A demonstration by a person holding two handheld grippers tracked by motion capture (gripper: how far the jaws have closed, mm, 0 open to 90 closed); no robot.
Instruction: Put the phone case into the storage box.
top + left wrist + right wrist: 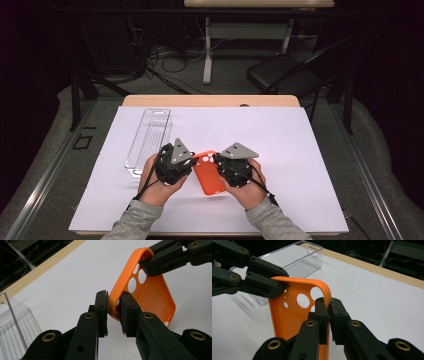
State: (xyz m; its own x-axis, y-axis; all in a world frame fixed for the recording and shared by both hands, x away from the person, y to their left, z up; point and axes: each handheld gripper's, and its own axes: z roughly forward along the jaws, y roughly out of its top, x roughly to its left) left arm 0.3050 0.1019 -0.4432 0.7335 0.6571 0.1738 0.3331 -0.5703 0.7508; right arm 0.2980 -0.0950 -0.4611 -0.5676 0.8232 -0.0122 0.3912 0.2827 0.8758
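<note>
High view: the orange phone case (209, 174) lies on the white sheet (280, 150), near the clear plastic box (149, 140), between the left gripper (192, 161) and right gripper (216, 161).

Left gripper view: its 2 jaws are clamped on the phone case's side wall, beside the camera holes.

Right gripper view: its 2 jaws pinch the phone case's opposite wall; the clear box stands beyond.
</note>
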